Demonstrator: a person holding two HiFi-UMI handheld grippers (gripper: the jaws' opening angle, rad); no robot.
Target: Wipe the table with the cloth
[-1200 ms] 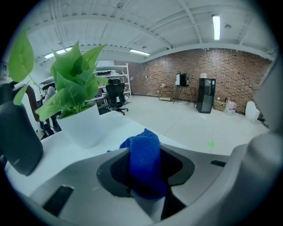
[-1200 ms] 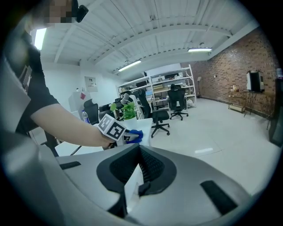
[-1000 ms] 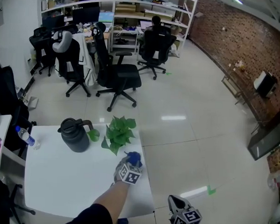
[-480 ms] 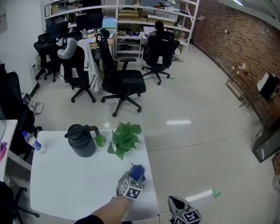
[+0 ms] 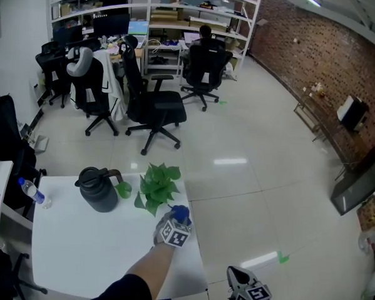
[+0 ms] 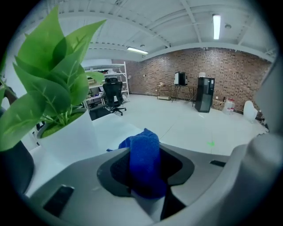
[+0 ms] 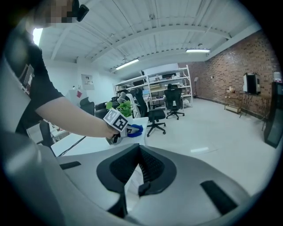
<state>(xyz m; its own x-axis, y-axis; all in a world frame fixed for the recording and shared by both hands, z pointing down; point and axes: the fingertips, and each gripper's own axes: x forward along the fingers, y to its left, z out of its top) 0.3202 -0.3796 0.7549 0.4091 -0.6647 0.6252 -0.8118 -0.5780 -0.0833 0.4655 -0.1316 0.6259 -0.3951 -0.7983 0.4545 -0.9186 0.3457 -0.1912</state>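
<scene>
A blue cloth [image 5: 181,212] lies on the white table [image 5: 82,247] near its right edge, just in front of the potted plant [image 5: 155,185]. My left gripper [image 5: 176,222] is shut on the cloth and presses it to the tabletop. The left gripper view shows the cloth [image 6: 143,163] bunched between the jaws of the left gripper [image 6: 144,174], with the plant's leaves [image 6: 48,88] close on the left. My right gripper [image 5: 247,295] hangs off the table at the lower right, shut with nothing in it. The right gripper view shows the right gripper's [image 7: 138,176] jaws together, and beyond them the left gripper [image 7: 116,126] and cloth [image 7: 135,129].
A dark jug [image 5: 98,188] and a small green cup [image 5: 124,190] stand left of the plant. A water bottle [image 5: 32,191] sits at the table's far left corner. Office chairs [image 5: 155,107] and desks stand beyond the table. Tiled floor [image 5: 255,181] lies to the right.
The left gripper drew the cloth toward me along the table's right edge, then pushed it back toward the plant. The right gripper stayed low beside the table.
</scene>
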